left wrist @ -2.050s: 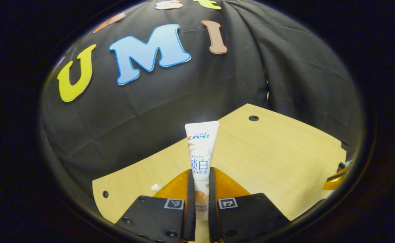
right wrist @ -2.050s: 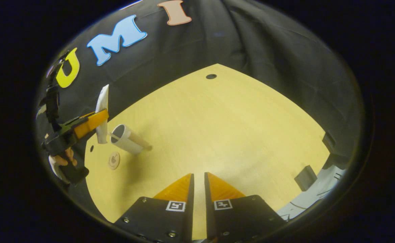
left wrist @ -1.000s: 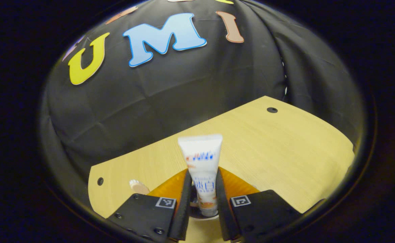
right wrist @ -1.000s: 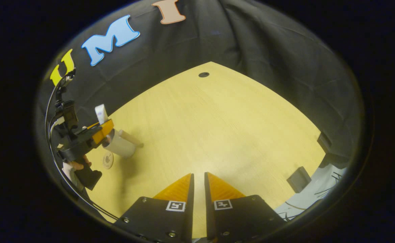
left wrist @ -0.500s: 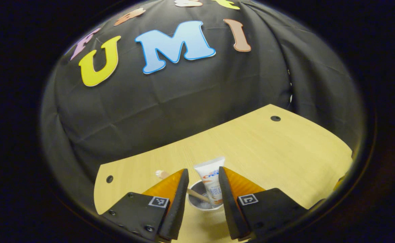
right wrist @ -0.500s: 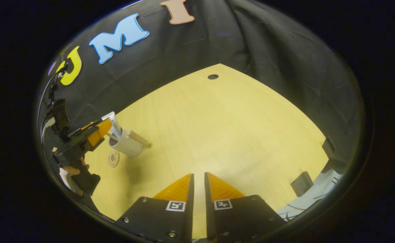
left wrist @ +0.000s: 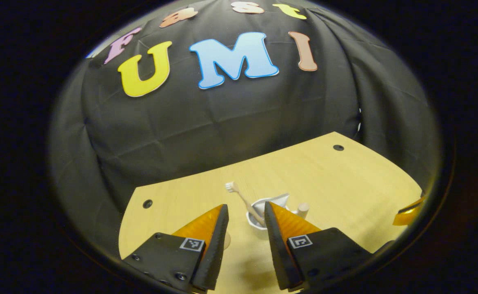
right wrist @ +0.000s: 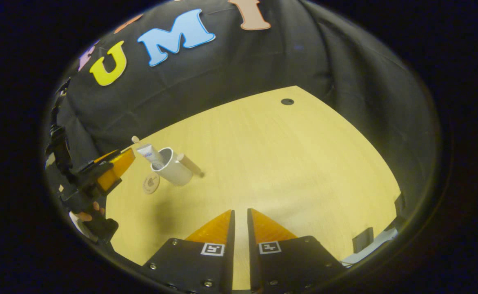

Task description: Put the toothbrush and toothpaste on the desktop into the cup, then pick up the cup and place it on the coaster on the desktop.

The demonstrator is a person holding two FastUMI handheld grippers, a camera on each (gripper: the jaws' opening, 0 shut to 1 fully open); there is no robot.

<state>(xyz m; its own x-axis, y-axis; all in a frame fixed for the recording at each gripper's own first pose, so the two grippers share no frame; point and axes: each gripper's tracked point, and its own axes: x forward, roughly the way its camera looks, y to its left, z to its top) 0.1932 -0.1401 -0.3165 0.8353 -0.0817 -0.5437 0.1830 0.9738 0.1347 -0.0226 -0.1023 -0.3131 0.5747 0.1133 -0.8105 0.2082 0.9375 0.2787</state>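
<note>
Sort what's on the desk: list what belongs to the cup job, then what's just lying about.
Job:
cup, standing on the desk
toothbrush, in the cup
toothpaste, in the cup
coaster, beside the cup, bare
left gripper, open
right gripper

Lying about:
dark block at the desk's edge

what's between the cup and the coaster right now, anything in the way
Nothing visible. In the right gripper view the coaster lies bare on the desktop just beside the cup, which holds the toothpaste and toothbrush.
</note>
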